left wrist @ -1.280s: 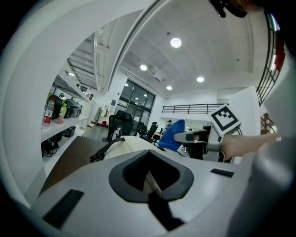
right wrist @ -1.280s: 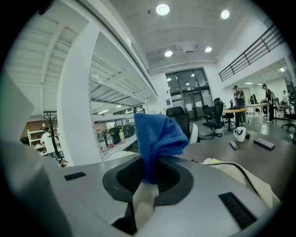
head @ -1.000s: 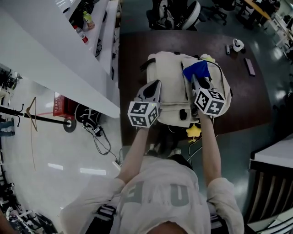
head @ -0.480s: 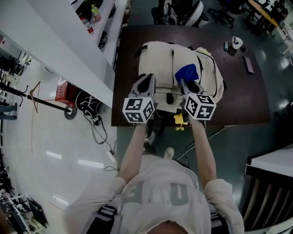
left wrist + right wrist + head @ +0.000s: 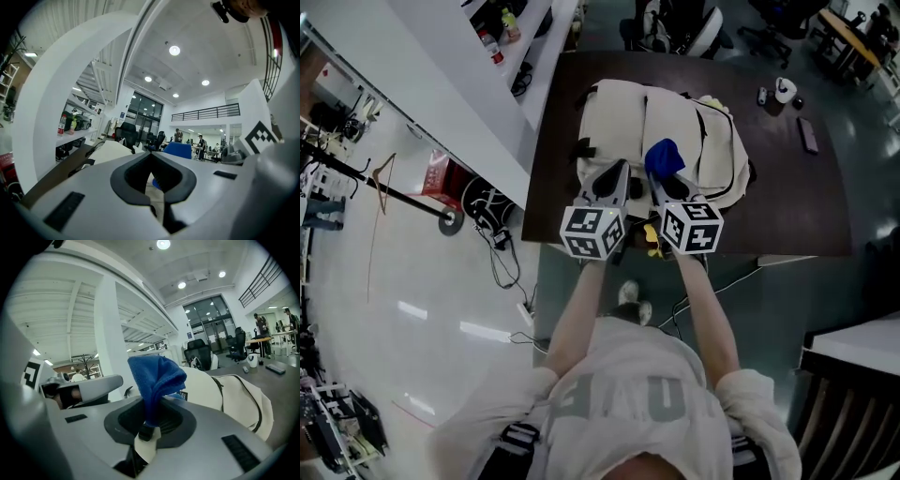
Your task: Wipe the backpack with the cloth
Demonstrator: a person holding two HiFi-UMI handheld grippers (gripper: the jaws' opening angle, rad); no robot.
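Right jaws: The right gripper (image 5: 144,430) was clamped on a fold of the blue cloth (image 5: 155,373). The rest of the cloth stood up bunched above the pads.
Left jaws: The left gripper (image 5: 152,161) had its jaws pressed together with nothing between them.
Gripper positions: Both grippers were side by side over the near end of the backpack (image 5: 680,127), the left one just beside the right.
Cloth contact: The cloth was over the middle of the bag's near half. No view showed whether it touched the fabric.
Backpack: The cream bag lay flat on the dark table (image 5: 787,202), towards its near left corner, with dark straps and zip lines across the top.
Step in hand: Judged to be a wiping stroke along the upper panel.
Technique: Tilt the right gripper so that the free bunch of cloth, not the jaw tips, meets the fabric. Use light, even pressure and overlapping passes.
Support: The empty left gripper could press on the bag's near edge to stop it sliding.
Risk: Straps and zip pulls could snag the cloth.
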